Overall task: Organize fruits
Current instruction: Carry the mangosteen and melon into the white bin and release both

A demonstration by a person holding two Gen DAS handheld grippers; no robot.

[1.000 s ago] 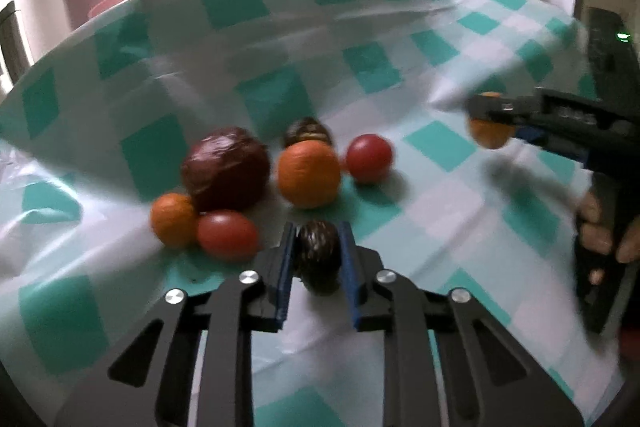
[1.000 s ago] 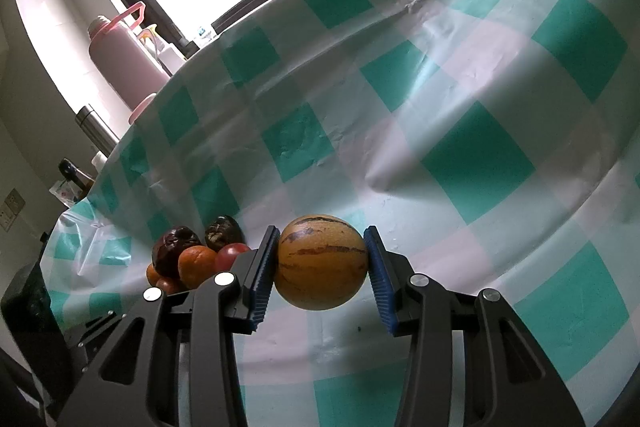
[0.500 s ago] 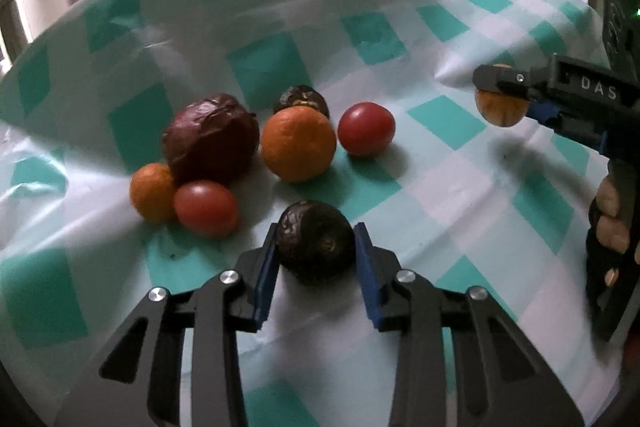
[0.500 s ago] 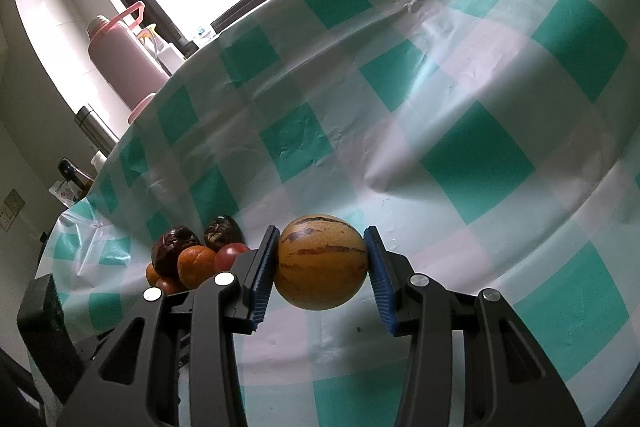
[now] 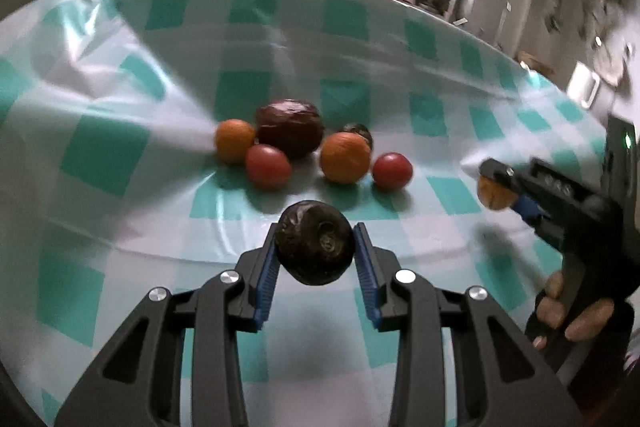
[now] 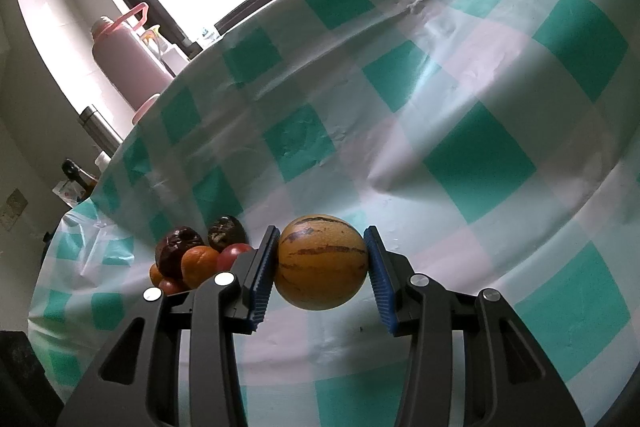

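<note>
Both claws (image 5: 316, 255) (image 6: 322, 265) clamped, angled downward

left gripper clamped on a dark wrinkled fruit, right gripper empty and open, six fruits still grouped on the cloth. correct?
Not quite. The right gripper is not empty: the right wrist view shows it shut on a yellow-orange striped fruit. The rest holds: the left gripper clamps the dark wrinkled fruit, and six fruits sit grouped on the checked cloth.

fruit cluster (image 5: 312, 151) blocking ahead, bare checked tablecloth (image 6: 480, 155) open to its right
</note>
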